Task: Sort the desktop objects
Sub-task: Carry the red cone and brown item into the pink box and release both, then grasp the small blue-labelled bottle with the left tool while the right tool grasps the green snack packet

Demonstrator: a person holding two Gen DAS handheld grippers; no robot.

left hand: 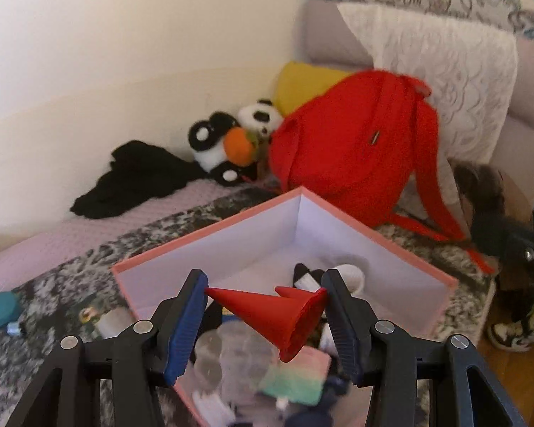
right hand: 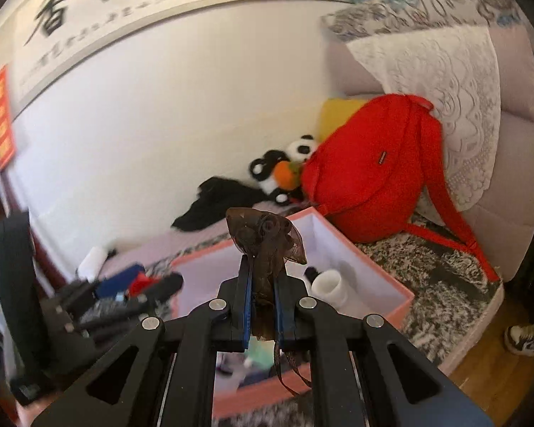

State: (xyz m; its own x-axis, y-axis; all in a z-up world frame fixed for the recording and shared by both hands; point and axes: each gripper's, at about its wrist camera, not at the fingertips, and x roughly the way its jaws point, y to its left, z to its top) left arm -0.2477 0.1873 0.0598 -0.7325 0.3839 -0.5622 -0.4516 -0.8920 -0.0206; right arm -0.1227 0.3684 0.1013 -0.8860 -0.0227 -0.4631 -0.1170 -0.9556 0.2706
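A: Item one?
B: Red plastic cone (left hand: 277, 315), lying sideways between the pads of the left gripper (left hand: 265, 293); tip against the left blue pad, flared base against the right. Jaws set wide, clamped on the cone at its two ends. Held above the pink storage box (left hand: 402, 249).

A: Item two?
B: Brown sheer fabric piece with trailing ribbon (right hand: 265, 249), pinched in the right gripper (right hand: 263, 270). Jaws nearly together, closed on the fabric; gathered top standing up past the fingertips, ribbon hanging below. Also above the box.

A: Container?
B: Pink outside, white inside, open-topped, resting on a grey patterned blanket (left hand: 71, 277). Contents: white cylindrical cup (right hand: 329, 284) on its side toward the far wall, a black-and-white item (left hand: 308, 275) just beside it, a pastel green-and-pink block (left hand: 297, 375) near the close end, clear rounded pieces (left hand: 224, 352) beside that. Remainder blurred, not identifiable.

A: Outside the box?
B: Teal object (left hand: 0, 309) at the left edge of the blanket, a small blurred bottle-like piece (left hand: 115, 320) near the box's left wall.

A: Surroundings?
B: Red backpack (left hand: 356, 146) behind the box, straps trailing onto the blanket. Panda plush with an orange part (left hand: 231, 142) to its left, touching the backpack. Black garment (left hand: 135, 178) further left against the wall. Yellow cushion (left hand: 302, 83) behind the panda. White lace cover (left hand: 445, 82) over a grey sofa back. Calligraphy scroll (right hand: 124, 3) on the wall.
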